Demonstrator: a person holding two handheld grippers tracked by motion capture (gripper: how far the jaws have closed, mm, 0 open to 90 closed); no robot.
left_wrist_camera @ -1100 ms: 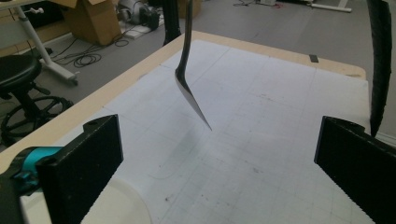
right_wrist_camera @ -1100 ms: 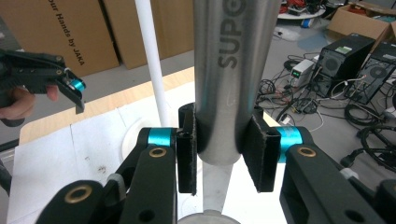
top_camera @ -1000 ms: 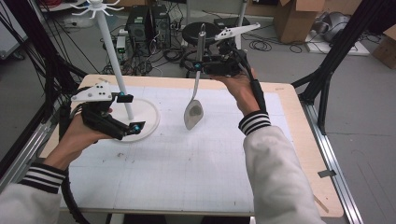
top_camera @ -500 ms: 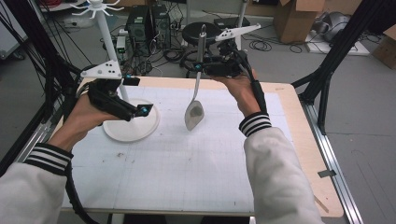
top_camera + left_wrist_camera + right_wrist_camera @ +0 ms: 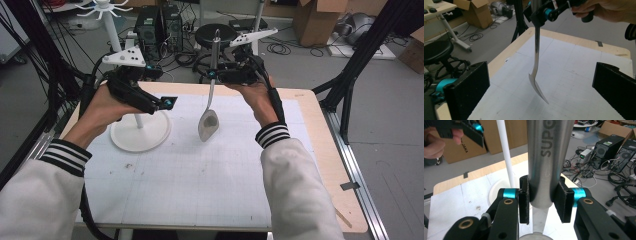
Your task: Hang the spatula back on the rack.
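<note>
Hanging upright over the table — high view: the steel spatula hangs with its handle up and its blade low, just above the white gridded mat.
Right gripper, high view: clamped on the spatula's handle near the top, at the far edge of the table; the person's hand wraps the grip behind it.
Left gripper, high view: held in the air above the round white base of the stand, pointing toward the spatula and well apart from it; I cannot tell from here how wide its jaws are.
Stand pole, high view: rises from the base behind the left hand to a hooked top at the far left.

Left gripper view, own jaws: the two black pads sit at the left and right edges, spread wide, with nothing between them.
Left gripper view, spatula: it hangs ahead in the gap, handle vertical, curved blade angling down toward the mat without clearly touching it.
Left gripper view, other tool: the right gripper grips the handle at the top.

Right gripper view, own jaws: both pads press on the sides of the round steel handle, which bears stamped letters; the grip is closed firmly on it.
Right gripper view, background: the white pole stands just behind, and the left gripper shows at the upper left.
</note>
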